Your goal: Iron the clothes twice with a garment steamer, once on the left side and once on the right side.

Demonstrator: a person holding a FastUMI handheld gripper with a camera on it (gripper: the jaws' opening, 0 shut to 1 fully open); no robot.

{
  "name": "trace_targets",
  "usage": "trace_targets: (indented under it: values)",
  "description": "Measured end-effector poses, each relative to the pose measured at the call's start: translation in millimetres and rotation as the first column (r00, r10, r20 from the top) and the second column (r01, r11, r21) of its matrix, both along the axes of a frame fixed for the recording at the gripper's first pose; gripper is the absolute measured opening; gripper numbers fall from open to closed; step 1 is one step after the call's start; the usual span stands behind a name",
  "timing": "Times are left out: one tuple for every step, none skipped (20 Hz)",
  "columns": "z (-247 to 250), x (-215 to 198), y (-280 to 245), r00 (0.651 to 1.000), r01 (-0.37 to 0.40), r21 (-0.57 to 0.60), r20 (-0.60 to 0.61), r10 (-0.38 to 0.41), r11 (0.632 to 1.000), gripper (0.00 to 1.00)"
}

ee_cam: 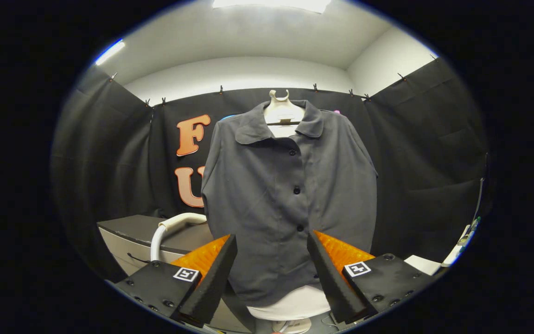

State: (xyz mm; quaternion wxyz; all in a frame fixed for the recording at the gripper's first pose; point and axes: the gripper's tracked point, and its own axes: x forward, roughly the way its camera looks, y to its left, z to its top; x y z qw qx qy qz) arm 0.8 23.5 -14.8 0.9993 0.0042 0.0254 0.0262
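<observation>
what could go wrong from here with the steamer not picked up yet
1. The gripper is open and empty, facing the shirt; pushing ahead could snag the fabric.
2. The white hose curves beside the shirt's hem and could catch a finger.
3. The shirt hangs loosely on a mannequin, so it may swing.

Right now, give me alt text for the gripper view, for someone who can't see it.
A dark grey button-up shirt hangs on a mannequin torso straight ahead, beyond the open, empty gripper, whose fingers frame its lower hem. A white hose curves up over a grey cabinet beside the shirt, against the black cloth wall.
</observation>
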Motion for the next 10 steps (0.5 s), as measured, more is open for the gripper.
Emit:
trace_targets:
  values:
    - [0.5, 1.6, 3.2, 1.000, -0.004, -0.006, 0.001, 0.004, 1.000, 0.98]
    - [1.5, 3.3, 7.8, 1.000, -0.011, -0.007, 0.004, 0.011, 1.000, 0.98]
    - [3.9, 3.0, 13.3, 1.000, -0.019, -0.005, 0.009, 0.019, 1.000, 0.98]
    - [7.0, 4.2, 17.7, 1.000, -0.024, -0.001, 0.018, 0.024, 1.000, 0.98]
    - [11.5, 7.0, 21.6, 0.999, -0.027, 0.004, 0.028, 0.027, 1.000, 0.98]
    - [16.3, 11.2, 24.5, 0.999, -0.024, 0.009, 0.040, 0.024, 1.000, 0.98]
    - [19.8, 16.0, 29.5, 0.999, -0.031, 0.018, 0.045, 0.030, 0.999, 0.98]
    - [22.6, 19.9, 38.9, 0.998, -0.050, 0.034, 0.045, 0.049, 0.998, 0.98]
    - [24.8, 26.1, 49.9, 0.997, -0.074, 0.055, 0.042, 0.072, 0.996, 0.98]
    - [27.6, 31.6, 62.2, 0.994, -0.101, 0.077, 0.037, 0.098, 0.992, 0.98]
